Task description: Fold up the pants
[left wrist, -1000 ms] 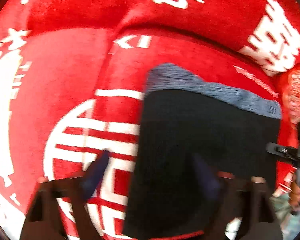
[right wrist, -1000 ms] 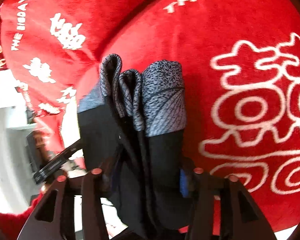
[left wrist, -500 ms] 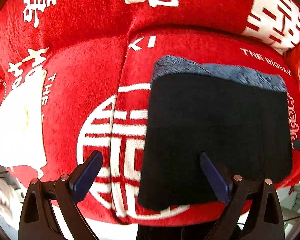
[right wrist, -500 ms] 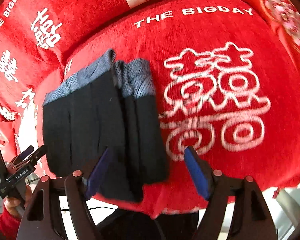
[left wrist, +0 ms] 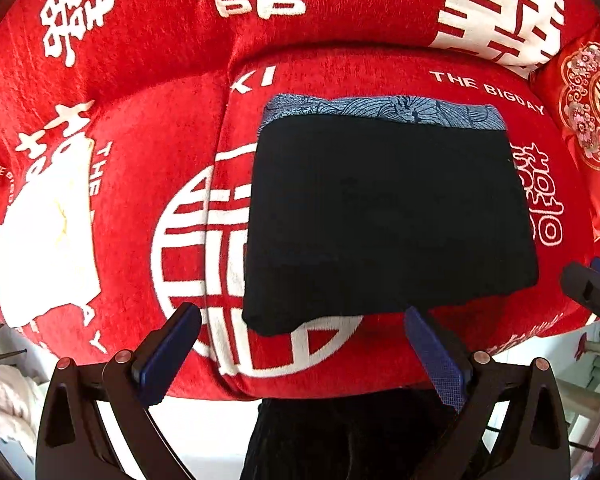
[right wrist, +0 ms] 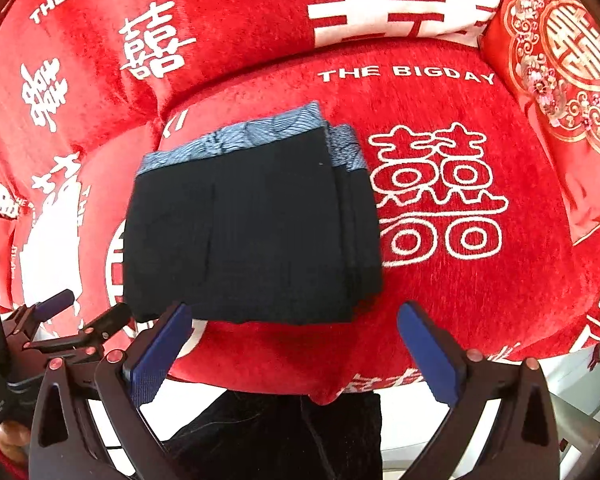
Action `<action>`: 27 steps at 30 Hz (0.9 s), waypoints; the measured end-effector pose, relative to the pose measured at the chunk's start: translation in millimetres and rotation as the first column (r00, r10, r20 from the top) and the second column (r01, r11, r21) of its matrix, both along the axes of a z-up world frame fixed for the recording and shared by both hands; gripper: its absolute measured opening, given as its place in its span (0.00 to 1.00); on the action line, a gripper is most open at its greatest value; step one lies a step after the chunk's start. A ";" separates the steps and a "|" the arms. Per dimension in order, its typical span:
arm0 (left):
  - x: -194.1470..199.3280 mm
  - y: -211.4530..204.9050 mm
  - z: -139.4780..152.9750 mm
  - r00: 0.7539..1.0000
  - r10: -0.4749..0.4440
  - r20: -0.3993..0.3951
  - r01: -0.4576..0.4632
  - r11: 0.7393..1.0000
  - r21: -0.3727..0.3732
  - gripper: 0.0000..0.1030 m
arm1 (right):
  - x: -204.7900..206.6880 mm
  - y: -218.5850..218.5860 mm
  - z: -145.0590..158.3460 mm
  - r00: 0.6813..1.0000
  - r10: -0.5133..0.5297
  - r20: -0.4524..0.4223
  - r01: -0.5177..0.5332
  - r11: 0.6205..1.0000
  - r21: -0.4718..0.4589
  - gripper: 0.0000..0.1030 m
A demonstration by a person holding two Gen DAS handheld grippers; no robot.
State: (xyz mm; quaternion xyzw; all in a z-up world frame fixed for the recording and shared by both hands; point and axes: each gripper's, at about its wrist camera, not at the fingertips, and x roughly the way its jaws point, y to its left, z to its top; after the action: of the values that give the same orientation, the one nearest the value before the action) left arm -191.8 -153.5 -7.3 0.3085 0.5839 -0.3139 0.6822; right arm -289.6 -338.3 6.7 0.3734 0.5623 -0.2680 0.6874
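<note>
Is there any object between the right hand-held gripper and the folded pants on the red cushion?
Nothing visible. The right hand-held gripper is open just in front of the folded pants, with only bare red cushion between them. The left hand-held gripper is off to the side.

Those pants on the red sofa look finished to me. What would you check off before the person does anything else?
1. Pants folded into a compact rectangle: ok; the layers show stacked along its right edge.
2. Patterned waistband lined up along the far edge: ok.
3. Pants resting fully on the seat cushion, not hanging over the front: ok.
4. Left tool open and free of fabric: ok; both blue pads sit in front of the near edge.
5. Right tool open and free of fabric: ok.
6. Underside smooth: cannot tell, it is hidden.
</note>
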 end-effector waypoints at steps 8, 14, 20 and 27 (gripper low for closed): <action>-7.2 14.2 27.3 1.000 0.018 0.026 -0.018 1.000 -0.019 0.99 | 0.3 22.9 24.5 0.999 -0.030 -0.043 0.029 1.000 -0.012 1.00; -8.9 23.0 42.1 0.999 0.027 0.035 -0.026 0.999 -0.020 0.99 | 0.6 37.1 42.1 0.997 -0.033 -0.077 0.029 0.998 -0.051 1.00; -11.6 29.4 52.4 0.999 0.006 0.042 -0.005 1.000 -0.029 0.99 | 3.4 50.4 53.1 0.996 -0.036 -0.087 0.030 0.997 -0.065 1.00; -12.3 36.3 63.6 0.999 0.001 0.039 0.001 0.999 -0.038 0.99 | 9.3 65.6 65.8 0.995 -0.015 -0.094 0.006 0.996 -0.093 1.00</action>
State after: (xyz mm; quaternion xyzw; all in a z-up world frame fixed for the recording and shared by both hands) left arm -204.1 -117.2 56.4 0.3015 0.5644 -0.3189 0.6992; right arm -280.3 -272.7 72.5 0.3309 0.5791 -0.3148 0.6753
